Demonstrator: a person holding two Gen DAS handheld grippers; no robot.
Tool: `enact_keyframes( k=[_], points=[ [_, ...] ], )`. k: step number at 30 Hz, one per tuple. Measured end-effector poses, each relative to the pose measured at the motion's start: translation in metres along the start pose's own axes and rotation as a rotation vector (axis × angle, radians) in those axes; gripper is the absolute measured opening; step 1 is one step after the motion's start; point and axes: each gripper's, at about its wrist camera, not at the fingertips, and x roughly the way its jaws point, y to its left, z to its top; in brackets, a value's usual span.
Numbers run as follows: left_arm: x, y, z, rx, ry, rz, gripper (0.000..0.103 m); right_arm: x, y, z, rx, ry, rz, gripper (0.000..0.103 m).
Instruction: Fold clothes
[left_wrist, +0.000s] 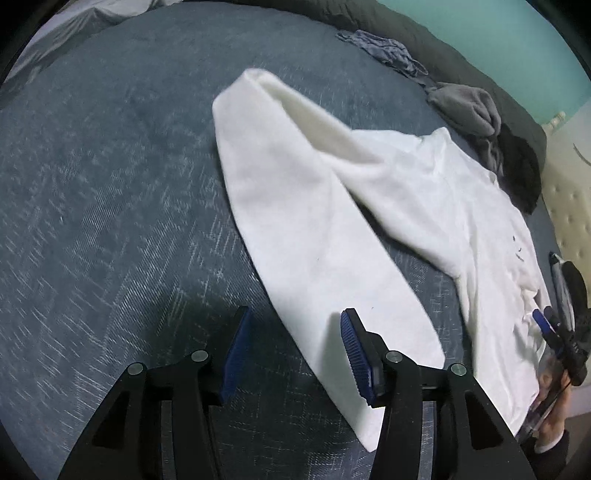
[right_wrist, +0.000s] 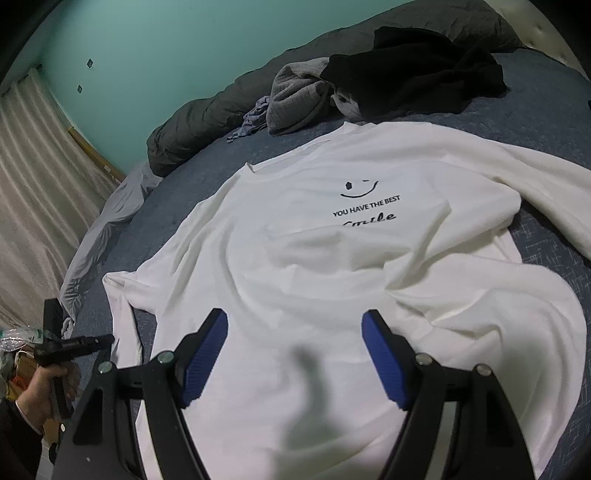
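A white long-sleeved shirt (right_wrist: 332, 266) lies face up on the blue bedspread (left_wrist: 110, 184), printed with a smiley and "YOU HAVE THE BEST smile". In the left wrist view its left sleeve (left_wrist: 314, 236) is bent back on itself toward me. My left gripper (left_wrist: 293, 325) hovers open over the sleeve's cuff end, one fingertip above the cloth and the other above bare bedspread. My right gripper (right_wrist: 295, 325) is open above the shirt's lower body, nothing between its fingers. The right gripper (left_wrist: 561, 317) also shows at the far right edge of the left wrist view.
A grey garment (right_wrist: 295, 96), a black garment (right_wrist: 417, 70) and a small bluish one (right_wrist: 251, 122) are heaped beyond the collar. A dark duvet (right_wrist: 207, 122) runs along the teal wall. A curtain (right_wrist: 33, 206) hangs at left. A hand (right_wrist: 40, 391) holds the left gripper's handle.
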Motion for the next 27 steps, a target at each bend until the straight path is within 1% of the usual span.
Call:
enact_keyframes(
  k=[2,4,5,6,7,8,11,13,15,18,19,21,23,25,27],
  points=[
    [0.002,0.0,-0.002,0.001,-0.002,0.002,0.051,0.0,0.0,0.0,0.001,0.001,0.0,0.076],
    [0.003,-0.001,-0.004,0.002,-0.004,0.005,0.03,0.001,0.0,0.0,0.002,0.002,0.001,0.076],
    [0.004,-0.003,-0.003,0.009,0.0,0.006,0.011,0.001,0.0,0.0,0.002,0.002,0.001,0.076],
    [0.004,-0.004,-0.003,0.024,0.003,0.011,0.008,0.001,0.0,0.0,0.002,0.003,0.001,0.076],
    [0.004,-0.006,-0.003,0.039,0.006,0.016,0.007,0.002,0.0,0.0,0.003,0.003,0.001,0.076],
    [0.002,-0.007,-0.003,0.053,0.01,0.022,0.002,0.002,0.0,0.0,0.003,0.003,0.001,0.076],
    [-0.006,-0.004,0.0,0.076,0.006,0.039,0.002,0.002,0.0,0.0,0.004,0.005,0.001,0.076],
    [-0.018,0.001,0.004,0.08,-0.01,0.051,0.001,0.003,0.0,0.001,0.005,0.005,0.002,0.076],
    [-0.029,0.009,0.009,0.087,-0.023,0.084,0.0,0.004,0.001,0.0,0.006,0.008,0.001,0.076],
    [-0.048,0.029,0.017,0.074,-0.045,0.131,0.0,0.004,0.001,0.0,0.005,0.01,0.0,0.076],
    [-0.052,0.034,0.019,0.061,-0.048,0.131,0.0,0.005,0.002,0.0,0.003,0.01,0.0,0.076],
    [-0.058,0.042,0.021,0.036,-0.053,0.118,0.0,0.005,0.002,-0.001,0.002,0.012,-0.001,0.076],
    [-0.056,0.044,0.017,0.004,-0.042,0.052,0.0,0.006,0.003,-0.001,0.005,0.013,-0.002,0.076],
    [-0.05,0.036,0.011,0.015,-0.033,0.032,0.0,0.007,0.004,-0.001,0.002,0.014,-0.003,0.076],
    [-0.037,0.028,0.007,0.017,-0.02,0.005,0.002,0.007,0.005,-0.001,-0.001,0.015,-0.003,0.076]
  ],
)
